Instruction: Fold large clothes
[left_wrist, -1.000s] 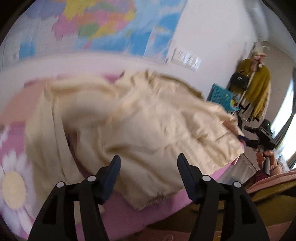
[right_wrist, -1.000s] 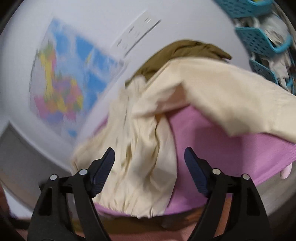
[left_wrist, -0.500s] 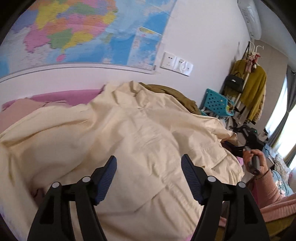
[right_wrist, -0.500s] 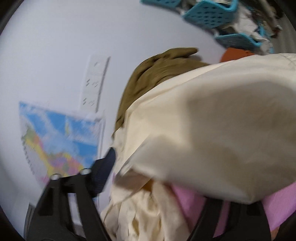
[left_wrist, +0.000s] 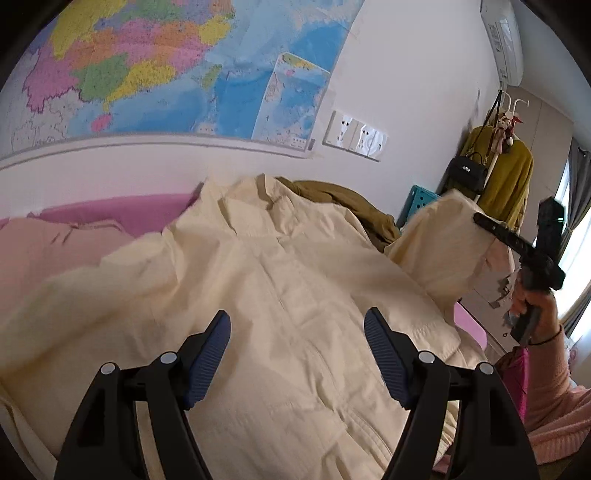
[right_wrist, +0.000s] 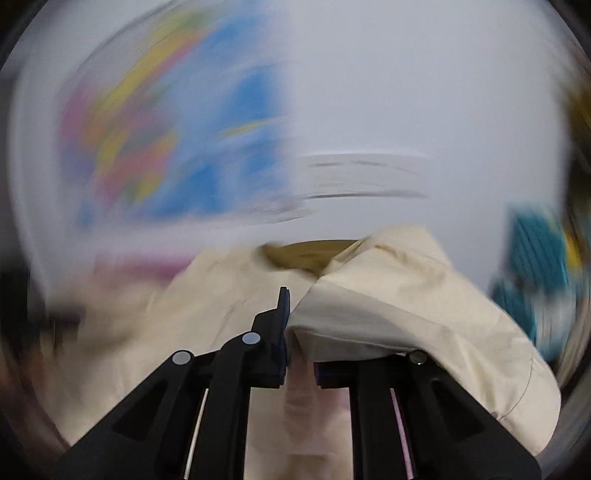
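Note:
A large cream jacket (left_wrist: 280, 295) lies spread on the pink bed, collar toward the wall. My left gripper (left_wrist: 297, 332) is open and empty, hovering over the jacket's front. My right gripper (right_wrist: 295, 325) is shut on the jacket's cream sleeve (right_wrist: 388, 310), which drapes over its right finger. In the left wrist view the right gripper (left_wrist: 495, 230) holds that sleeve (left_wrist: 443, 240) raised at the right side of the bed. The right wrist view is blurred by motion.
An olive garment (left_wrist: 343, 199) lies behind the jacket by the wall. A pink cover (left_wrist: 110, 214) shows at left. A teal basket (left_wrist: 419, 199) and a coat rack with a mustard coat (left_wrist: 509, 177) stand at right. A map (left_wrist: 166, 66) hangs on the wall.
My right gripper has shut on the sleeve and lifted it, swinging fast. My left gripper has moved in over the jacket and stays open.

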